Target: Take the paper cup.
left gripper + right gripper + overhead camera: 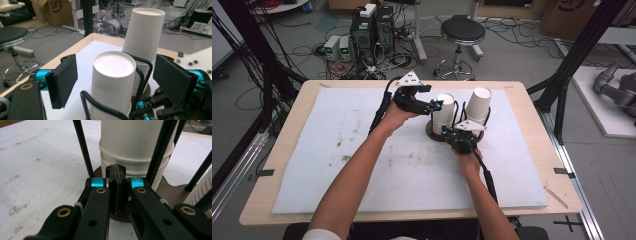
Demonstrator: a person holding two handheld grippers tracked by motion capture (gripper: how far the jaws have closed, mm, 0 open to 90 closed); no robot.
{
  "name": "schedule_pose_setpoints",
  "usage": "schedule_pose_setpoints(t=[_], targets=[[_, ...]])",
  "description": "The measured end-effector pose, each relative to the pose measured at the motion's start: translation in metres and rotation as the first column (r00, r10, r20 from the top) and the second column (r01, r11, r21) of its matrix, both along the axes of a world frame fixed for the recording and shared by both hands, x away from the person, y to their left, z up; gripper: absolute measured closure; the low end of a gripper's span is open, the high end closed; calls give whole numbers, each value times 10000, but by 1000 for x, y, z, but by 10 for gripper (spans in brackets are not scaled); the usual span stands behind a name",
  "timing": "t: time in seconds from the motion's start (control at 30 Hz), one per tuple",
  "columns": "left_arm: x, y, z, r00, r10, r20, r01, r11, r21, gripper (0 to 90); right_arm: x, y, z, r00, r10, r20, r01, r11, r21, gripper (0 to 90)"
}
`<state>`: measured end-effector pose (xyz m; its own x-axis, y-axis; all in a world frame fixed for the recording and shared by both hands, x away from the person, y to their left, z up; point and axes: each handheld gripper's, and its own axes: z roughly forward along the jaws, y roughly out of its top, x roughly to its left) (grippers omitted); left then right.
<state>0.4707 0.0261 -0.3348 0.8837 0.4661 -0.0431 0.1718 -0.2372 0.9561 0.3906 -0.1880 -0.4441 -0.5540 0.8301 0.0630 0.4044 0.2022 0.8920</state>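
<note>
Two stacks of upside-down white paper cups stand in a black wire holder on a round brown base (pixel 431 132). My left gripper (pixel 440 105) is open, its pads on either side of the top of the near stack (pixel 443 114) without touching it. In the left gripper view, my left gripper (pixel 117 75) straddles this cup (pixel 112 82), and the taller stack (pixel 143 32) rises behind. My right gripper (pixel 452 134) is shut with nothing between its jaws, low at the holder's front. In the right gripper view, my right gripper (pixel 117 173) rests its tips over the brown base (pixel 172 192), right before the ribbed cup stack (pixel 135 147).
The holder stands on a white foam mat (pixel 362 150) on a wooden table (pixel 282 165). Black wire rods (pixel 81 147) rise around the cups. A black stool (pixel 462 32) and computer boxes (pixel 372 30) are on the floor beyond the far edge.
</note>
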Motion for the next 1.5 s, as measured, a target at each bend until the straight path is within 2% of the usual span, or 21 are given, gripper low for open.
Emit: schedule_pose_setpoints(t=[0.13, 0.37, 0.47, 0.6, 0.7, 0.83, 0.97, 1.13, 1.33, 1.5], targets=[[10, -16, -10, 9995, 72, -307, -60, 9992, 392, 199, 0, 0, 0, 10000, 43, 11, -43, 10000, 12, 900], [14, -27, -19, 9986, 79, -530, -46, 9981, 610, 199, 1, -1, 0, 10000, 63, 0, -63, 10000, 26, 900], [15, -28, -20, 9987, 90, -503, -56, 9977, 672, 208, 0, -1, 0, 10000, 55, -27, -55, 10000, 43, 900], [15, -27, -20, 9990, 67, -433, -38, 9978, 668, 261, 1, -1, 0, 10000, 70, -15, -70, 10000, 53, 900], [14, -27, -19, 9996, -171, -242, 188, 9971, 744, 328, 1, -1, 0, 10000, 72, -12, -72, 10000, 62, 900], [13, -28, -17, 9997, -149, -181, 163, 9967, 793, 335, 1, -1, 0, 10000, 85, -20, -85, 9999, 64, 900], [12, -26, -13, 9999, -101, -85, 106, 9979, 641, 341, 1, -1, 0, 10000, 79, -16, -79, 10000, 35, 900], [10, -22, -1, 9998, 100, 168, -100, 9999, 35, 345, 1, 0, 0, 10000, 52, -5, -52, 10000, 15, 900], [6, -17, 14, 9992, 248, 313, -243, 9996, -165, 349, 1, -1, 0, 10000, 71, -39, -71, 9999, 94, 900], [-2, -8, 37, 9976, 406, 561, -389, 9987, -324, 354, 0, -3, 2, 9998, 169, -98, -169, 9998, 40, 898]])
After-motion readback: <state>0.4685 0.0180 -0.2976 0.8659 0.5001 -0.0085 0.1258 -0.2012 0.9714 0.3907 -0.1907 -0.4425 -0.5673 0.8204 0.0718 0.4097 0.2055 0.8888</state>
